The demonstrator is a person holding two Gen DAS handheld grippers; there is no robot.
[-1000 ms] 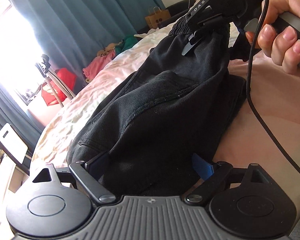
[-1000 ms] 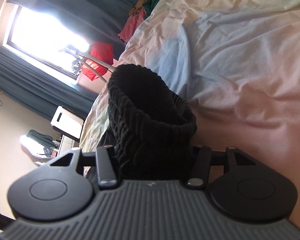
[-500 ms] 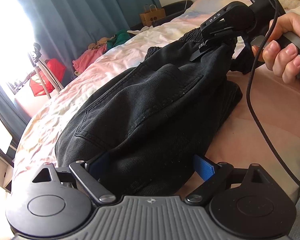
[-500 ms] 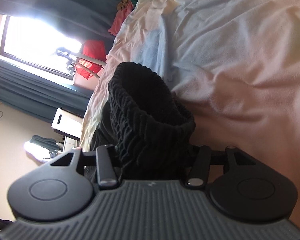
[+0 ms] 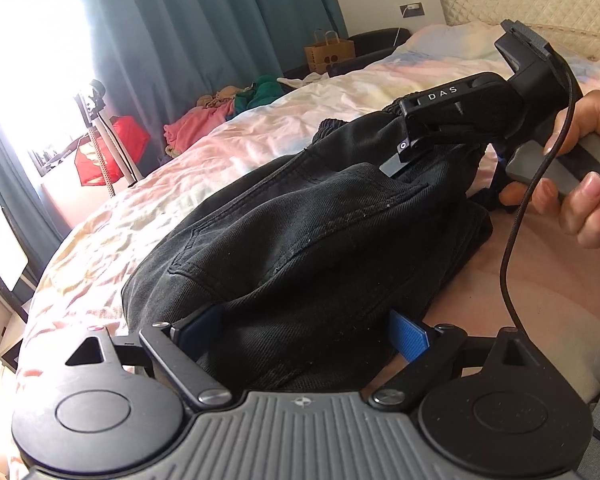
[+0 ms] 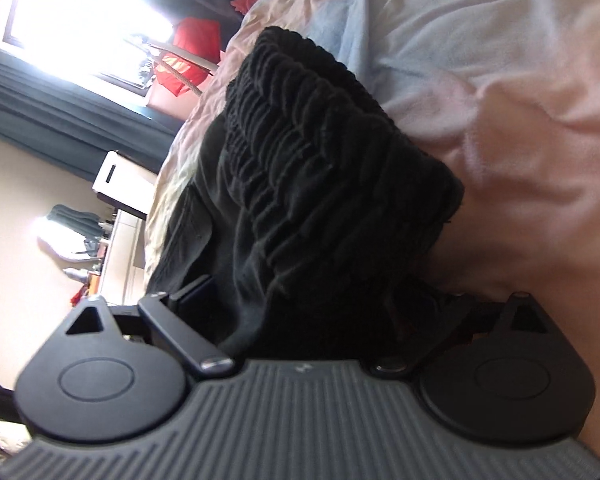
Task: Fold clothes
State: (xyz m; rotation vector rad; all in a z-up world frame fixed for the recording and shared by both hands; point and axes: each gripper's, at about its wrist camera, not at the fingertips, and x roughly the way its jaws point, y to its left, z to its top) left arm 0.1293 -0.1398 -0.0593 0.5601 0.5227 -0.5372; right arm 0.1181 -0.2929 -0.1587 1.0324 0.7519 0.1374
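The right hand-held gripper (image 6: 300,300) has just been opening: its jaws, half closed on the gathered waistband (image 6: 312,120) a moment ago, now stand wide, the black fabric lying loose between them with no pad visibly pressing on it. It has also dipped toward the bed (image 6: 500,80). The left hand-held gripper (image 5: 300,332) has drawn back a little and rolled; its jaws are spread wide around the near end of the black trousers (image 5: 320,232), blue pads (image 5: 408,332) flanking the cloth, and whether they pinch it cannot be told. The trousers lie in a folded heap on the bed, long axis running from the left hand-held gripper at the near end to the waistband at the far end, where the right one hovers in the person's hand (image 5: 580,168). Each end thus sits directly ahead of one gripper; the right is nearer the waistband, likely just released.
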